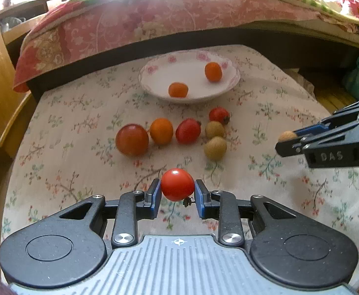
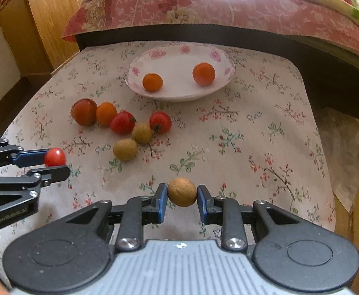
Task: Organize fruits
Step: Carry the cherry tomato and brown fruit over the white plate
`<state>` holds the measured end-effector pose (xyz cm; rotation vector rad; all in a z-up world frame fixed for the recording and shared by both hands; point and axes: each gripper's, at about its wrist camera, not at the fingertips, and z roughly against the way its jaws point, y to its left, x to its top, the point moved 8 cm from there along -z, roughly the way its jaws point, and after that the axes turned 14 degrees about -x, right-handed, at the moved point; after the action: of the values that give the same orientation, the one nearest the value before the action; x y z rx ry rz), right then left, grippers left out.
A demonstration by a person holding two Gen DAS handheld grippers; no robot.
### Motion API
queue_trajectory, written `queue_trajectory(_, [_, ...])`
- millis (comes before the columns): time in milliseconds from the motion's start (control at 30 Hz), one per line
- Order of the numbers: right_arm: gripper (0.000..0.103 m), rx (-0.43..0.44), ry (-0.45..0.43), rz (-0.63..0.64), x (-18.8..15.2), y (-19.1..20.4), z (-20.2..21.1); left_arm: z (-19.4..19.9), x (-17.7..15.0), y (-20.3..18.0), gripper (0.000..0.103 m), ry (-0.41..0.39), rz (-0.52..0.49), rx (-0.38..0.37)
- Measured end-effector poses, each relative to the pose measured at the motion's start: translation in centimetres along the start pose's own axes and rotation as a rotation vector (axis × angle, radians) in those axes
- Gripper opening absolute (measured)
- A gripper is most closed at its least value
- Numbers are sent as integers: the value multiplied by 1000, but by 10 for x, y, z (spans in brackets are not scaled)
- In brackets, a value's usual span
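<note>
My left gripper (image 1: 177, 191) is shut on a red cherry tomato (image 1: 177, 184), held above the near part of the table; it also shows in the right wrist view (image 2: 54, 157). My right gripper (image 2: 181, 196) is shut on a tan longan (image 2: 181, 191), seen at the right in the left wrist view (image 1: 287, 136). A white floral plate (image 1: 154, 73) at the far side holds two orange fruits (image 1: 178, 90) (image 1: 213, 71). On the cloth lie a large tomato (image 1: 132, 139), an orange fruit (image 1: 161, 131), two red tomatoes (image 1: 188, 131) (image 1: 218, 114) and two longans (image 1: 214, 129) (image 1: 215, 148).
The table carries a floral cloth (image 2: 253, 135). A bed with a red floral quilt (image 2: 204, 5) runs along the far edge. A wooden cabinet (image 2: 44, 19) stands at the far left. The floor drops off at the table's right side.
</note>
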<state>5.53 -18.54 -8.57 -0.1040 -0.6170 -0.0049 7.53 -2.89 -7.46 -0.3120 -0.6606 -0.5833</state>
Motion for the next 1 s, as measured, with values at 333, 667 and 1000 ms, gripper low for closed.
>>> queue_trajectory(333, [29, 17, -37, 6, 18, 10, 5, -7, 20, -4, 36, -25, -7, -1])
queue_trajectory(667, [29, 33, -60, -13, 38, 12, 5, -14, 44, -9, 36, -52, -8, -16])
queue_trajectory(1000, [29, 23, -77, -46, 58, 6, -4, -25, 67, -8, 36, -68, -4, -20])
